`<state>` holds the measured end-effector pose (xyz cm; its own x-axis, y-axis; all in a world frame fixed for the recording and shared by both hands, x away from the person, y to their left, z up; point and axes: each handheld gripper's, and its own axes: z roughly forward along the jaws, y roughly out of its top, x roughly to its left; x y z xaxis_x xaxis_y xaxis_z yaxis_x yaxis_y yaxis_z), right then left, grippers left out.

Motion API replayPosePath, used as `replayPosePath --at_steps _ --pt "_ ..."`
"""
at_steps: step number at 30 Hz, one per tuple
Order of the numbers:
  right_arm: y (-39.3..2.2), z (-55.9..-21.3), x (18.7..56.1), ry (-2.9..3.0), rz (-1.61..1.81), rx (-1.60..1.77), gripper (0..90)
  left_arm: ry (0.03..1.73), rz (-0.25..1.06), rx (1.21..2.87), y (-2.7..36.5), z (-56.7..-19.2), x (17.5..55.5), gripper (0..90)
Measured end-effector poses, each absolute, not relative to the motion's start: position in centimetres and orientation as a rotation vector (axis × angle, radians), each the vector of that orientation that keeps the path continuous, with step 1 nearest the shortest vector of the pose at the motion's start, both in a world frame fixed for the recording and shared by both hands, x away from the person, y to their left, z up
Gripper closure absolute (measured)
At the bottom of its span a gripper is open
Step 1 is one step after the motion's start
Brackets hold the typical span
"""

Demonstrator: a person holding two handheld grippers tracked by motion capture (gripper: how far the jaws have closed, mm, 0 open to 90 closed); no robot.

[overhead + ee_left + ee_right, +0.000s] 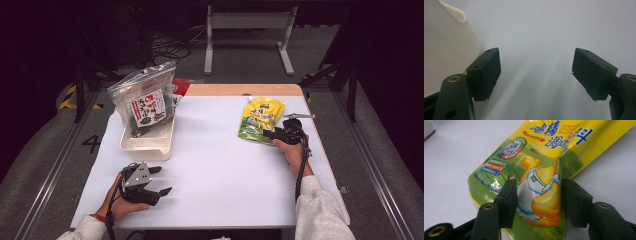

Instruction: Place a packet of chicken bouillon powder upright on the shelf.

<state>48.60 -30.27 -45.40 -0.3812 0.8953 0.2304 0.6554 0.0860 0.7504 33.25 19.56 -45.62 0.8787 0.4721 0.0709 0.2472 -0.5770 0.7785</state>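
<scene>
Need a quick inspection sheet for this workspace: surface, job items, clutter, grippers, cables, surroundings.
Surface: white table, wooden strip along the far edge.
Job's things: yellow bouillon pouch lies flat at the right; it bulges and creases between the pads.
Clutter: white tray at the left with a clear zip bag standing in it.
Grippers: right gripper shut on the pouch's near end; left gripper open, nothing between its jaws, beside the tray.
Cables: one trails from the right gripper along the forearm; more lie coiled on the floor beyond.
Surroundings: dark curtains, grey floor, white frame stand behind.

Glossy yellow plastic pouch (541, 170), matt black claw pads (507, 202), smooth white tabletop (220, 170), cream plastic tub (147, 142).
</scene>
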Motion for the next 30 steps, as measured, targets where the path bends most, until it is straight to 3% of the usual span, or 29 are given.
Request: replayPosePath --at_steps 9,22,30 --pt "-30.6 -45.2 48.3 2.072 1.241 1.516 68.5 0.504 0.312 2.209 19.1 -45.8 33.4 23.5" --pt "-28.2 -44.9 45.7 2.252 1.348 1.297 74.1 0.519 0.234 2.162 17.3 -45.6 33.6 19.1" --pt "-25.6 -44.6 42.4 2.378 1.414 1.114 76.3 0.474 0.141 2.157 13.7 -45.4 34.4 17.6"
